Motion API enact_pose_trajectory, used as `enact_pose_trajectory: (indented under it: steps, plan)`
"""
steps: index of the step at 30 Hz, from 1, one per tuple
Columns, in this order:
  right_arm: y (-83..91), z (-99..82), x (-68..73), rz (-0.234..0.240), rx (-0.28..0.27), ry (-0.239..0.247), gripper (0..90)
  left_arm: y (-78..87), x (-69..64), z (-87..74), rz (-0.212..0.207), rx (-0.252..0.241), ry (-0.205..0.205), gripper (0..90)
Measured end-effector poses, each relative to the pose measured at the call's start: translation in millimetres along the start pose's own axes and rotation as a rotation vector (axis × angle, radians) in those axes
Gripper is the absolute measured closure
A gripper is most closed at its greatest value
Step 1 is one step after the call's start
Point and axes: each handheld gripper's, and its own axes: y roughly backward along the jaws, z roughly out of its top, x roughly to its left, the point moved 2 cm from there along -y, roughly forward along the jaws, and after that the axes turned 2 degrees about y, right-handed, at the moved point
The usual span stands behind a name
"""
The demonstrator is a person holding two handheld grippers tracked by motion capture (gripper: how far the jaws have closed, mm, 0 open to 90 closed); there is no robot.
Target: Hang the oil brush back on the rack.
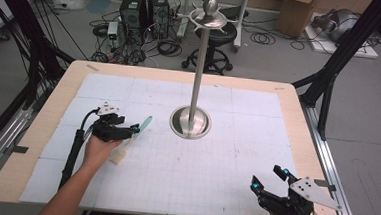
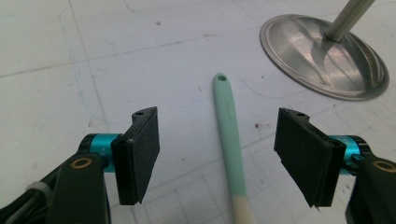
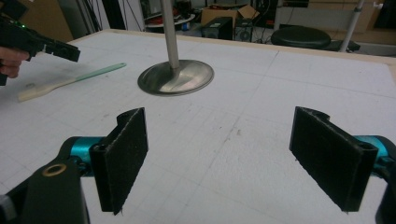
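A brush with a mint-green handle [image 1: 141, 128] and a cream head lies flat on the white mat, left of the metal stand. My left gripper [image 1: 133, 130] hovers over the brush, held by a hand. In the left gripper view my left gripper [image 2: 219, 137] is open. The green handle [image 2: 229, 126] runs between the two pads, which are clear of it on both sides. My right gripper [image 1: 268, 176] rests near the table's front right and stands open [image 3: 219, 140] with nothing between its jaws. The right gripper view has the brush [image 3: 70, 81] and the left gripper [image 3: 44, 42] at far left.
A metal stand with a round base [image 1: 190, 122] and a tall pole topped by hooks [image 1: 210, 16] rises from the middle of the mat. Its base [image 2: 327, 56] lies just beyond the handle's tip. The wooden table edge [image 1: 180, 73] frames the mat; cables and boxes lie on the floor behind.
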Motion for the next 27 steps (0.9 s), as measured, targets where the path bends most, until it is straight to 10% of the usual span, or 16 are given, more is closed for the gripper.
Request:
enact_pose_trajectory:
  steps: [27]
  plan:
    - [-0.4, 0.2, -3.8, -0.006, -0.005, -0.011, 18.3, -12.9, -14.1, -16.7, 0.068, 0.185, -0.113, 51.0]
